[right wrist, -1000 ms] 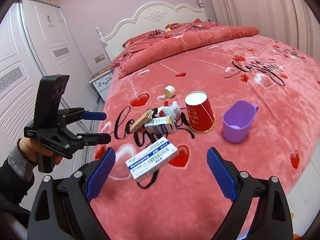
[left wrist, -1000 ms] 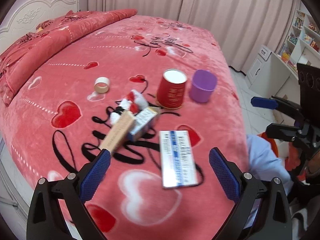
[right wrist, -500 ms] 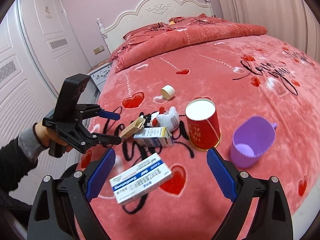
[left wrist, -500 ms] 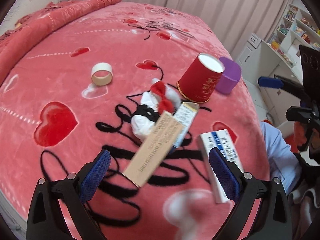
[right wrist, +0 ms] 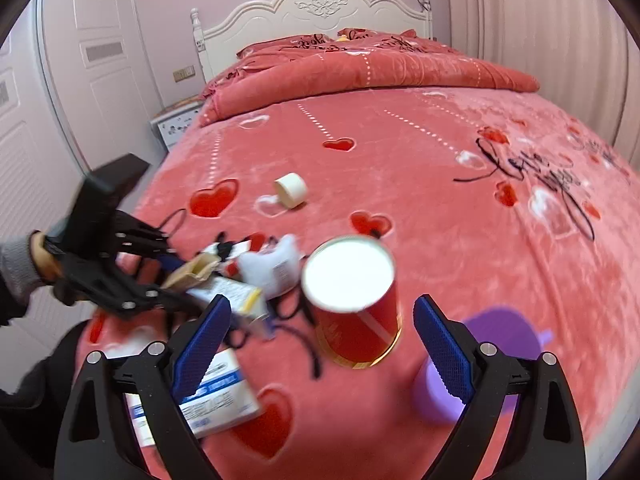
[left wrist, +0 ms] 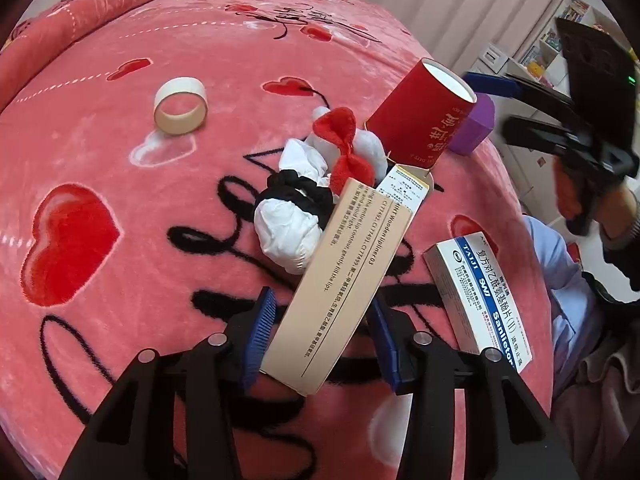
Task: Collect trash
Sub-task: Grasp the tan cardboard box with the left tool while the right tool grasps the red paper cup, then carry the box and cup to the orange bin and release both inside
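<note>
Trash lies bunched on the red heart-print bedspread (left wrist: 120,184). My left gripper (left wrist: 320,340) is closing; its blue pads meet both long sides of a tan carton (left wrist: 348,280), which lies on the bed. Against the carton rest a white cloth bundle with a red bow (left wrist: 296,220) and a small white box (left wrist: 404,190). A blue-and-white medicine box (left wrist: 480,296) lies to the right. My right gripper (right wrist: 320,348) is closing slightly but stands wide, with the red paper cup (right wrist: 356,304) between its fingers, untouched. The purple cup (right wrist: 496,332) sits behind the right finger.
A tape roll (right wrist: 291,190) lies alone farther up the bed. A folded red quilt (right wrist: 360,68) and white headboard (right wrist: 320,4) are at the far end. The bed's edge drops off by the medicine box (right wrist: 216,396), next to the person's sleeve (left wrist: 560,280).
My left gripper dropped forward onto the tan carton and its jaws narrowed from wide open to around it. My right gripper advanced until the red cup came between its fingers.
</note>
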The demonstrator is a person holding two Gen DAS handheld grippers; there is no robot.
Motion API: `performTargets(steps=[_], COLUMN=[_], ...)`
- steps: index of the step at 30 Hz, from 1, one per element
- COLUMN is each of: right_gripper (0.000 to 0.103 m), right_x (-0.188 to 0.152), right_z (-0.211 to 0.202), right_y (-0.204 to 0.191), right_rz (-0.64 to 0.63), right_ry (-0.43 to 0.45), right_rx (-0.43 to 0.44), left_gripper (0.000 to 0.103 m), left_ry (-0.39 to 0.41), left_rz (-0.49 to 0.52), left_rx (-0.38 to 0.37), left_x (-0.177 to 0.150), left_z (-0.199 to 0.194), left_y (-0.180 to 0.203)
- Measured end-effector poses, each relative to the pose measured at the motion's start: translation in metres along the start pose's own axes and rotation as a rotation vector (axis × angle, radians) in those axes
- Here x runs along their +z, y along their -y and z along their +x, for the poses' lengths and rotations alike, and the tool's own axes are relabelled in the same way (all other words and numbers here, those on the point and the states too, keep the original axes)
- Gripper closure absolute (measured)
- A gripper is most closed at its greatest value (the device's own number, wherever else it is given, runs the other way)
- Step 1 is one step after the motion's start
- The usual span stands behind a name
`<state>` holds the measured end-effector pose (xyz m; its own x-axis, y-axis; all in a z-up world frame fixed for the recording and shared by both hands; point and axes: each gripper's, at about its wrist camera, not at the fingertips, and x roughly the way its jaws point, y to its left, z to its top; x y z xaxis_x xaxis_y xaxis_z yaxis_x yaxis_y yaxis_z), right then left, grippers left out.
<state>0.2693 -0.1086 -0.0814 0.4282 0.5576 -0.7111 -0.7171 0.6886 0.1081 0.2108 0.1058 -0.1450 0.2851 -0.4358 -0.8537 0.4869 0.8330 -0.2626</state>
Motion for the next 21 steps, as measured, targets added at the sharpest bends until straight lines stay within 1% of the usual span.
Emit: performTargets(steps=[1, 2, 3, 5, 6, 7, 9, 14, 18, 21], right_gripper=[0.020, 0.027, 0.034, 0.044, 0.045, 0.046, 0.049, 0.050, 0.050, 0.050], right_x=[0.002, 0.003, 0.003, 0.002, 0.001, 0.000, 0.000, 0.001, -0.003, -0.011], right_z=[0.009, 0.018, 0.027, 0.035, 0.037, 0.038, 0.034, 0.012, -0.016, -0.038], right_y=[0.003, 0.006, 0.009, 0.011, 0.013, 0.015, 0.017, 0.010, 0.000, -0.011], right_rz=[-0.008, -0.013, -0.013, -0.009, 0.000, 0.009, 0.023, 0.031, 0.043, 0.061], right_ry=[-0.019, -0.042, -0.065, -0.082, -0.077, -0.072, -0.054, -0.018, 0.012, 0.030], right_rx=[0.002, -0.007, -0.010, -0.009, -0.004, 0.001, 0.008, 0.030, 0.058, 0.087], left_gripper=[0.056, 0.056, 0.058, 0.062, 0.068, 0.069, 0.070, 0.073, 0.074, 0.074], left_ry=[-0.002, -0.005, -0.004, 0.003, 0.006, 0.010, 0.023, 0.028, 0.044, 0.056], left_rz=[-0.003, -0.005, -0.006, -0.016, -0.023, -0.033, -0.051, -0.077, -0.074, -0.066], left_rx=[-0.003, -0.006, -0.008, -0.013, -0.012, -0.010, -0.014, 0.007, 0.034, 0.039], left_x=[0.000, 0.001, 0.000, 0.001, 0.002, 0.001, 0.000, -0.001, -0.008, -0.013], left_z=[0.001, 0.002, 0.002, 0.002, 0.003, 0.002, 0.000, -0.013, -0.035, -0.049], left_y=[-0.002, -0.003, -0.005, -0.008, -0.009, -0.012, -0.015, -0.010, 0.011, 0.029])
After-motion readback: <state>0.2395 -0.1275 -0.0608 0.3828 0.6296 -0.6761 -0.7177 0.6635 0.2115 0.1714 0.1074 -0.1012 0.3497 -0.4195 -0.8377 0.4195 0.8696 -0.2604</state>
